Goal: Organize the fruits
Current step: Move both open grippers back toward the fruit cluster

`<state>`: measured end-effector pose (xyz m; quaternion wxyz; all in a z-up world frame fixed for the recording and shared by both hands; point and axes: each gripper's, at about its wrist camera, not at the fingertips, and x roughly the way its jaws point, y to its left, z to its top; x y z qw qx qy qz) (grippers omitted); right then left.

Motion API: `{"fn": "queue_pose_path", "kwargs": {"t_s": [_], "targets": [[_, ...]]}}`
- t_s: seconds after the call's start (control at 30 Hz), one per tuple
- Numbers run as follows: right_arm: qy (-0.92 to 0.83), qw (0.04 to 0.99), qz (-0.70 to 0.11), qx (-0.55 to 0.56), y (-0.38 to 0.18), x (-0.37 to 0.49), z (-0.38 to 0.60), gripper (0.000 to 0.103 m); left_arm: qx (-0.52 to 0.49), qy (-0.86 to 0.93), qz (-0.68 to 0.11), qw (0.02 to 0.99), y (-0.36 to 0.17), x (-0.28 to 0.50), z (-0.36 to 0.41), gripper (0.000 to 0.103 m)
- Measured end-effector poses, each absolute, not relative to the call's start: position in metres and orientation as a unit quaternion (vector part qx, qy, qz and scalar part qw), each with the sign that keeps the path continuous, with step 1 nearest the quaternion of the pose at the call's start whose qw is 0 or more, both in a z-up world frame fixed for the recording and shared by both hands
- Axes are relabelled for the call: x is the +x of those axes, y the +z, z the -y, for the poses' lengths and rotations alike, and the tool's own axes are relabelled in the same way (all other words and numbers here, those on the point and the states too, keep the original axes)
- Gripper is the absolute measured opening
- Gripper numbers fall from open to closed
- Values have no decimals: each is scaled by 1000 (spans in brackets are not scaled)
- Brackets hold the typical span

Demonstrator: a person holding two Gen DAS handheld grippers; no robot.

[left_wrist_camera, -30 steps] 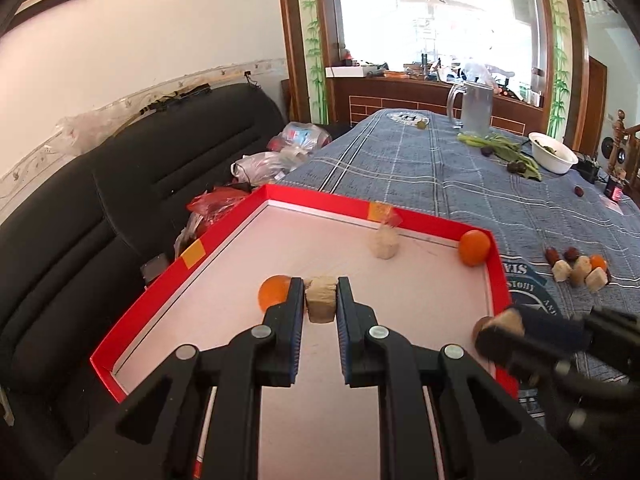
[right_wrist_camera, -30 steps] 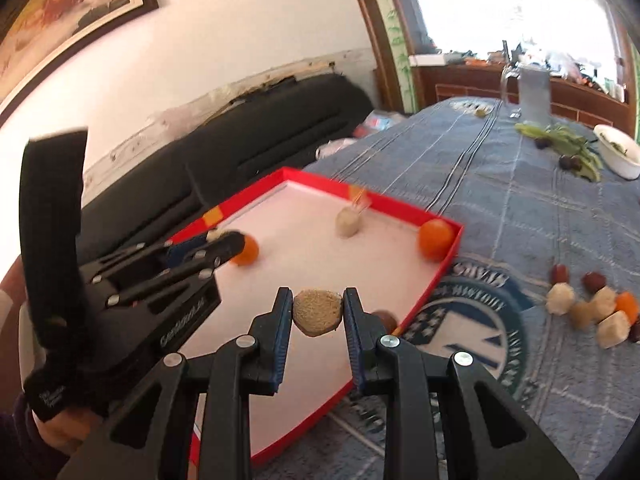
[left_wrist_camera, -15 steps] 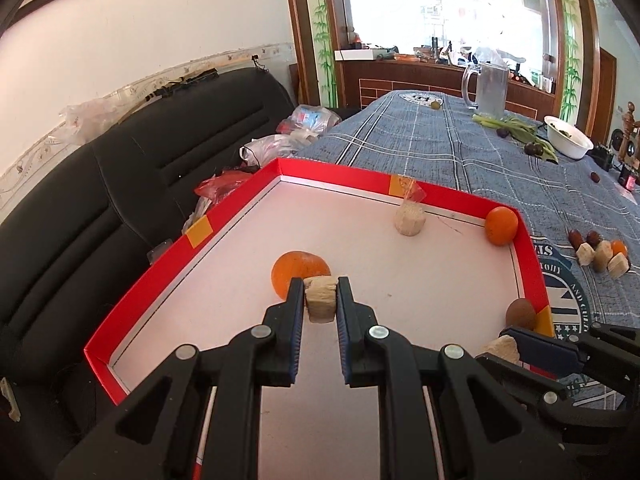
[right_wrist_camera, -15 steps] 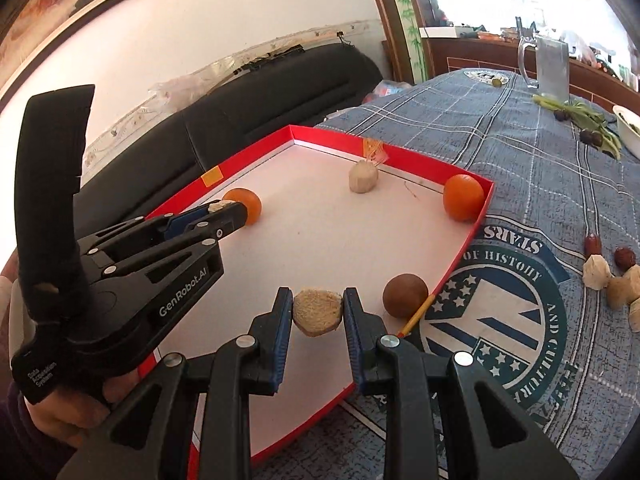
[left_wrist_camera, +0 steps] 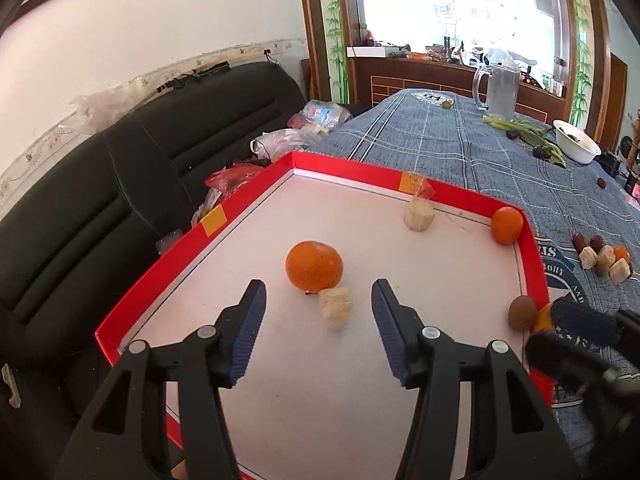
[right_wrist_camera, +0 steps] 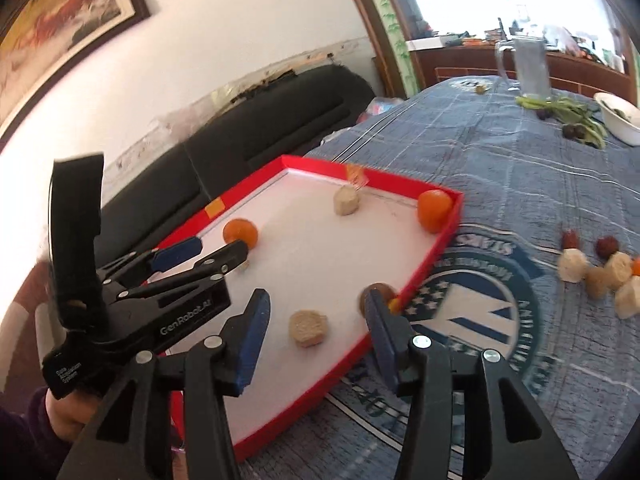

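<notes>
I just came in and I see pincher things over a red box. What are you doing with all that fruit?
A person is sorting fruit into the red tray with a gripper in each hand. The left gripper has just been opening, and its pale chunk lies loose on the tray floor beside an orange. The right gripper has just been opening too, leaving a round tan slice on the tray. More pieces wait on the blue tablecloth.

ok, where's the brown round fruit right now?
Brown fruit sits inside the red tray, at its right wall; in the right wrist view it peeks behind the right finger.
</notes>
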<state>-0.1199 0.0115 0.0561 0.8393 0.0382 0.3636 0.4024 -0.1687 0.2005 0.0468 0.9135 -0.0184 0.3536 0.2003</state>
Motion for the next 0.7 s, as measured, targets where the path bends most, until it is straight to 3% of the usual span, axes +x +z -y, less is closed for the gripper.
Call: {"fn": "queue_pose_path", "kwargs": {"t_s": [0.27,0.7], "targets": [[337,874,-344,62,69,-109,72,49,3,175,-341,924,61,-166,-170,57],[208,879,-429,30,37,-48,122,48,67,55,-345,935,76,-141,-73,57]]}}
